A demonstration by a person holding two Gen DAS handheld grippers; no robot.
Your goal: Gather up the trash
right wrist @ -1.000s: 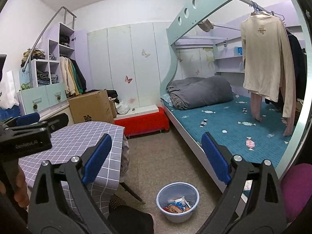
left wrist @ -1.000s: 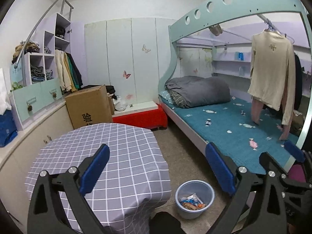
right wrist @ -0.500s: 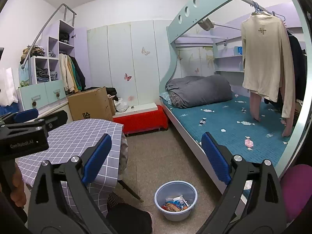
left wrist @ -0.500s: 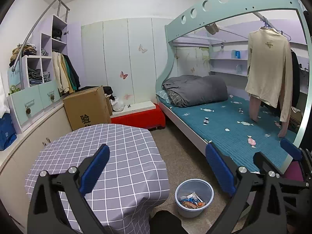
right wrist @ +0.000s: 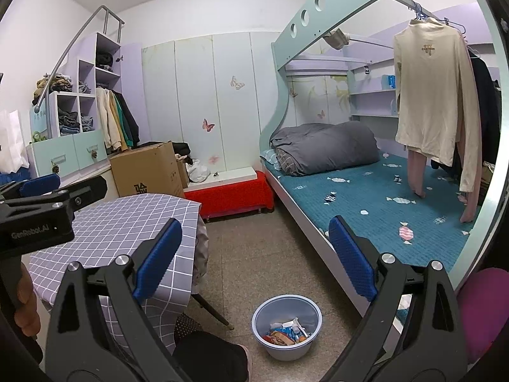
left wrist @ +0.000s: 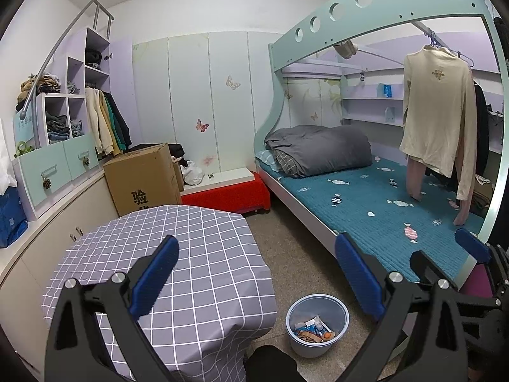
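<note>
From the left wrist view, the left gripper (left wrist: 254, 273) is hanging with its blue-padded jaws spread wide and nothing between them; its black frame is cutting off the near corners of the scene. Below it, a small blue-grey trash bin (left wrist: 317, 324) is sitting on the speckled floor (left wrist: 286, 238), just beside the near right drape of the table. Wrappers (left wrist: 313, 331) are lying in its bottom, but they are too small and jumbled to name one by one. A dark rounded shape at the near edge is partly covering the floor in front of the bin; I cannot tell what it is. At the right edge, part of the right gripper (left wrist: 470, 248) is poking in, mostly cropped. The grey checked tablecloth (left wrist: 178, 254) is covering the table completely, hiding its legs. Far behind are a cardboard box (left wrist: 143, 181) and a bunk bed (left wrist: 366, 203) with a teal mattress.

From the right wrist view, the right gripper (right wrist: 254, 248) is likewise gaping wide and carrying nothing. The bin (right wrist: 286, 328) is standing on the floor between table and bed, near the bottom centre, trash inside. On the left, the other gripper's side (right wrist: 41, 210) is blocking part of the table, a hand (right wrist: 27, 305) gripping its handle. A magenta object (right wrist: 483, 312) at the near right is cropped and unidentifiable.
</note>
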